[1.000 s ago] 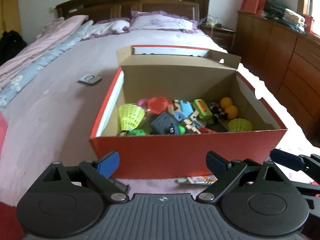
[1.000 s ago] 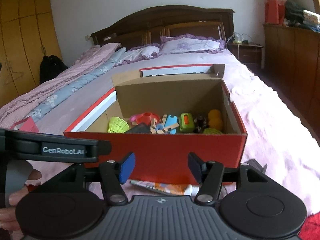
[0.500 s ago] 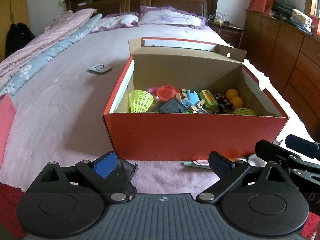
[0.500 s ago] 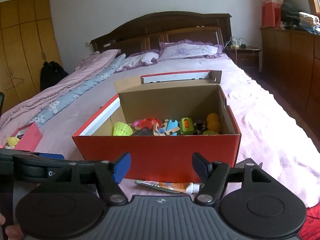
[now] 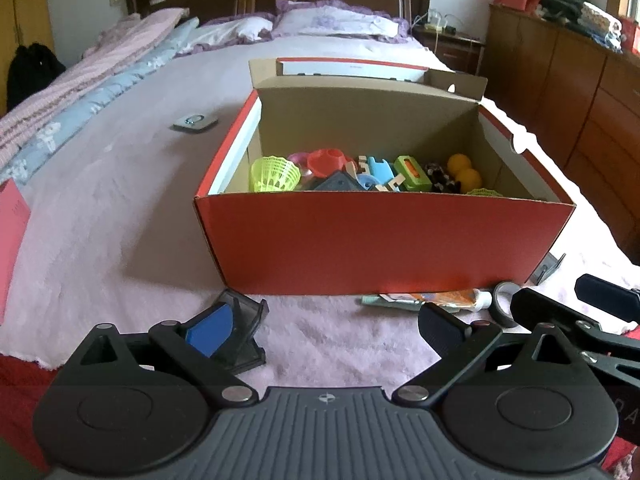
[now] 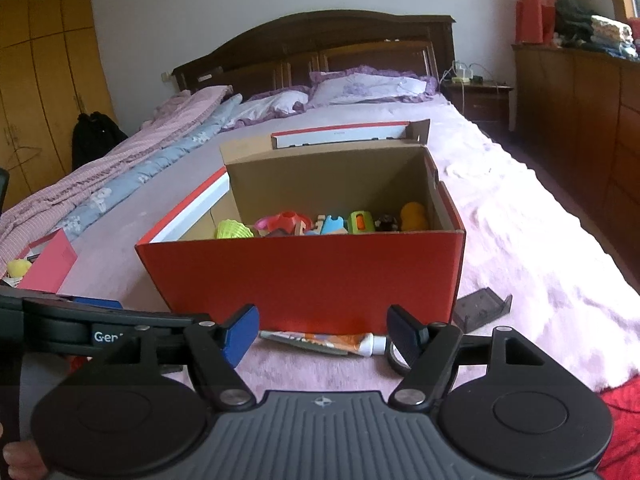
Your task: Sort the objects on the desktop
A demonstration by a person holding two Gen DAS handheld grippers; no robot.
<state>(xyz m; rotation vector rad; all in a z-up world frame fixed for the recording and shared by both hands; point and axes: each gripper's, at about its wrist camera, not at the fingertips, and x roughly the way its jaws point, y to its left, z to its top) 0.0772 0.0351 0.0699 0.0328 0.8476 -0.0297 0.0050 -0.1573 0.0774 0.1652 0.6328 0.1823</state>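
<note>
Since the earlier frames both grippers have been drawn back from the open red cardboard box (image 5: 384, 248), so more of the pink bedspread (image 5: 332, 340) is exposed in front of it. The white-and-orange toothpaste tube (image 6: 324, 342) is seen lying just before the box's front wall, its long axis crosswise, cap to the right. It lies straight ahead of the right gripper (image 6: 322, 330), which is nearer and spread wide, empty. The left gripper (image 5: 324, 326) is likewise spread, with a dark translucent plastic case (image 5: 244, 320) at its left finger.

Red box (image 5: 380, 248), perhaps lilac bedspread (image 5: 120, 184)
</note>
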